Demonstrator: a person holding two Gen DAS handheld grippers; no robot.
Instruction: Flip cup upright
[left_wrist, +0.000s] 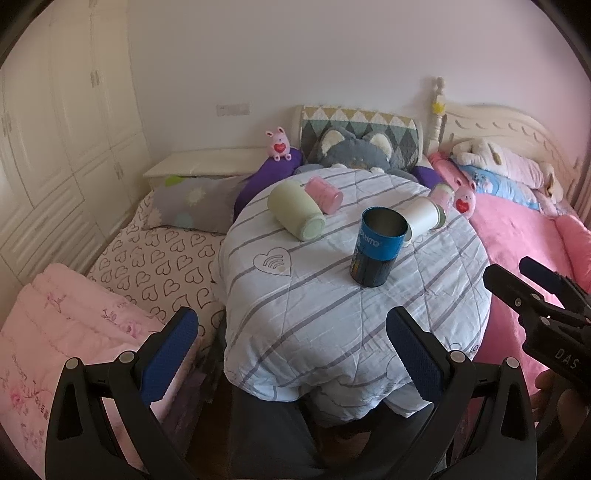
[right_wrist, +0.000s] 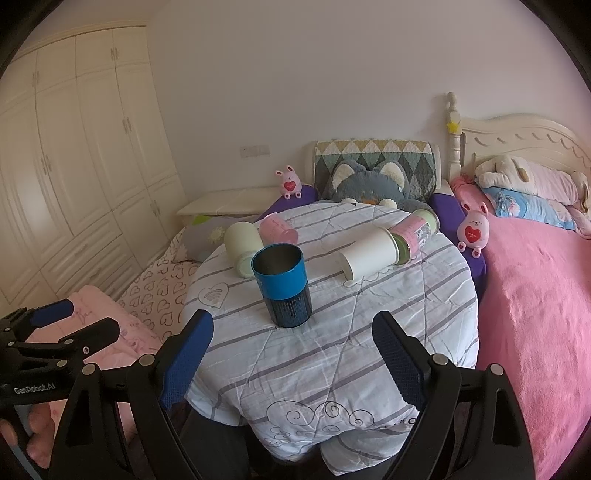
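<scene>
A blue cup (left_wrist: 377, 251) (right_wrist: 283, 286) stands upright, mouth up, on the round table with a striped cloth (left_wrist: 332, 314) (right_wrist: 332, 350). Four cups lie on their sides behind it: a pale green cup (left_wrist: 295, 210) (right_wrist: 242, 243), a pink cup (left_wrist: 325, 194) (right_wrist: 277, 230), a white cup (left_wrist: 421, 218) (right_wrist: 369, 256) and a pink-and-green cup (left_wrist: 443, 195) (right_wrist: 417, 229). My left gripper (left_wrist: 291, 332) is open and empty at the table's near edge. My right gripper (right_wrist: 291, 339) is open and empty just in front of the blue cup, and it shows at the right of the left wrist view (left_wrist: 524, 280).
A pink-covered bed (right_wrist: 535, 314) lies to the right with plush toys and pillows. A heart-print mattress (left_wrist: 159, 266) and a pink folded quilt (left_wrist: 66, 325) lie to the left. A grey cat plush (right_wrist: 365, 181) sits behind the table. White wardrobes (right_wrist: 74, 147) line the left wall.
</scene>
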